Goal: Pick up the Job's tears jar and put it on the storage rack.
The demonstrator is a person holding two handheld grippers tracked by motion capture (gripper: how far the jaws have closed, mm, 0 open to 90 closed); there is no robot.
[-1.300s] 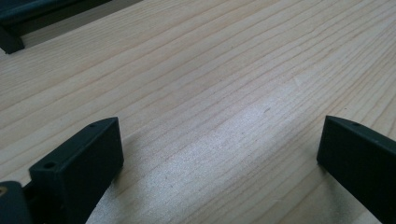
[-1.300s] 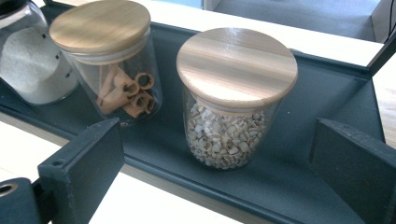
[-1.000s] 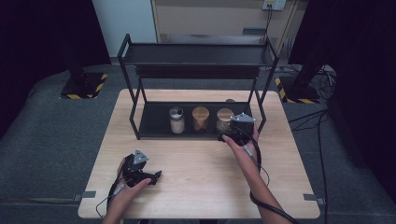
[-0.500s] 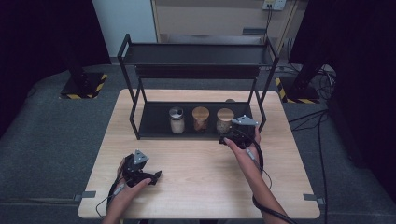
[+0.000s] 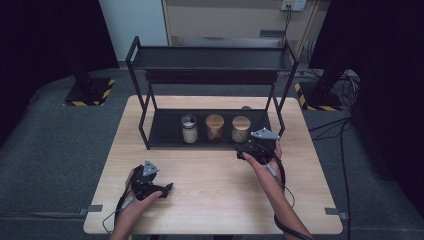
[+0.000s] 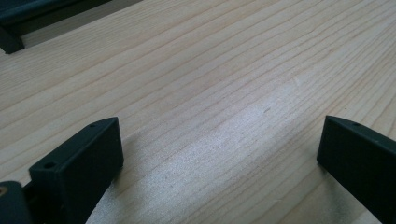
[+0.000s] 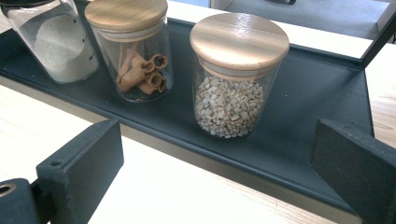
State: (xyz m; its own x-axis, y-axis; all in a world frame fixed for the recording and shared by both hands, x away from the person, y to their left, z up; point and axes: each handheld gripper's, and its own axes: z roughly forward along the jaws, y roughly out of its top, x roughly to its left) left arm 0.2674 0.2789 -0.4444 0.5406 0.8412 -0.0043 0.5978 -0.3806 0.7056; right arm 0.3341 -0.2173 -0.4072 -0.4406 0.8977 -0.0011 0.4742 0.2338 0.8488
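Note:
Three glass jars stand in a row on the lower shelf [image 5: 165, 135] of a black two-tier rack. The left jar [image 5: 189, 129] [image 7: 56, 42] has a metal lid and white powder. In the middle, a wooden-lidded jar [image 5: 215, 127] [image 7: 133, 51] holds cinnamon sticks. The right jar [image 5: 241, 129] [image 7: 236, 79], also wooden-lidded, holds pale seeds. My right gripper [image 5: 248, 148] [image 7: 217, 163] hovers just before the shelf's front edge, facing the seed jar, open and clear of it. Near the table's front left, my left gripper [image 5: 162, 190] [image 6: 219, 154] rests low over bare wood, open and empty.
The rack's upper shelf [image 5: 210, 57] overhangs the jars, and its black posts [image 5: 280, 107] stand at the corners. The shelf tray [image 7: 317, 93] has bare room right of the seed jar. The wooden table [image 5: 220, 190] spreads between my two hands.
My right gripper has drawn back a touch from the shelf toward the table's near side. The left gripper has kept still.

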